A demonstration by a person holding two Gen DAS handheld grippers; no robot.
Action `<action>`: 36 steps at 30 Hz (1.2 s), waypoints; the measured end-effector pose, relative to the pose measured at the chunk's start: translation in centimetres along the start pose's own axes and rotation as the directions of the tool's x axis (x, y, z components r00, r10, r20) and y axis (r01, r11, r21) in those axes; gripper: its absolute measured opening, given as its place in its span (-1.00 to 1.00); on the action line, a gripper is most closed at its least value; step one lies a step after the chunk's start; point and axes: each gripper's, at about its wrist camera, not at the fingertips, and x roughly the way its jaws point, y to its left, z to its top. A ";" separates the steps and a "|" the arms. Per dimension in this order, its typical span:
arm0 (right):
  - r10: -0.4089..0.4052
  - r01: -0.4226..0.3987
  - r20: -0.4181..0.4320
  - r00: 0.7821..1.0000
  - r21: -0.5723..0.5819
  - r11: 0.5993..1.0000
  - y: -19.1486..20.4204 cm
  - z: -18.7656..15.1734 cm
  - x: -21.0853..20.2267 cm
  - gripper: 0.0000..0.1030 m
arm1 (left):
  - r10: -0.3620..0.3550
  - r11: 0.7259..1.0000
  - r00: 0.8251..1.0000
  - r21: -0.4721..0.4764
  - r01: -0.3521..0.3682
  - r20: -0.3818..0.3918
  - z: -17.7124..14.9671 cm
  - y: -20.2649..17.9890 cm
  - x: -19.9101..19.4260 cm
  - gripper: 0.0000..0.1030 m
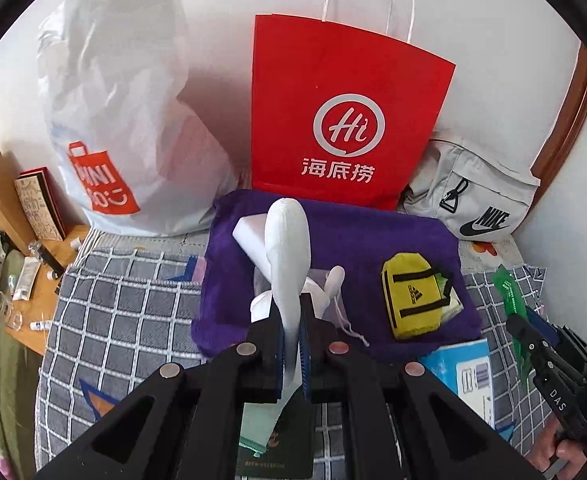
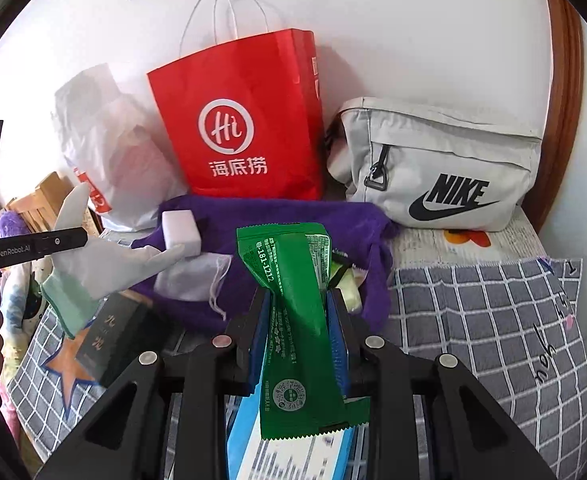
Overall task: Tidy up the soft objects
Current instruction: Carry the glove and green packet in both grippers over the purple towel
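A: Right, status? Both claws loaded over the bed [image 2: 493, 320].

B: Left claw [image 1: 291, 332] is clenched on a white glove [image 1: 289, 248], pinched at one thin edge, rest sticking up mid-frame. Likely risk: it slides out mid-carry.

A: Right side?

B: Right claw [image 2: 299, 320] is grasping a green packet [image 2: 293, 300] upright at its middle; slick film, could twist loose.

A: Target?

B: Probably the purple cloth [image 1: 373, 240], centre frame ahead of both claws, below the red bag [image 1: 341, 120]. Glove could snag the drawstring pouch [image 2: 193, 276] there.
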 end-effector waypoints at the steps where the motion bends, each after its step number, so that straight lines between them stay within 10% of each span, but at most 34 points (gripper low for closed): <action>1: 0.000 0.000 0.000 1.000 -0.001 1.000 0.0 0.2 0.3 -0.45 | -0.002 1.000 1.000 0.004 0.002 0.001 0.3 -0.2 0.3 -0.87; 18: -0.023 0.022 -0.029 0.999 -0.024 0.999 -1.3 4.0 7.2 -0.45 | -0.088 0.996 0.996 0.026 0.089 -0.027 5.6 -2.0 6.6 -0.87; 36: 0.001 -0.005 -0.152 0.988 -0.029 1.000 -2.6 3.8 13.5 -0.44 | 0.029 0.995 0.991 0.096 -0.017 -0.128 4.9 -2.7 14.2 -0.86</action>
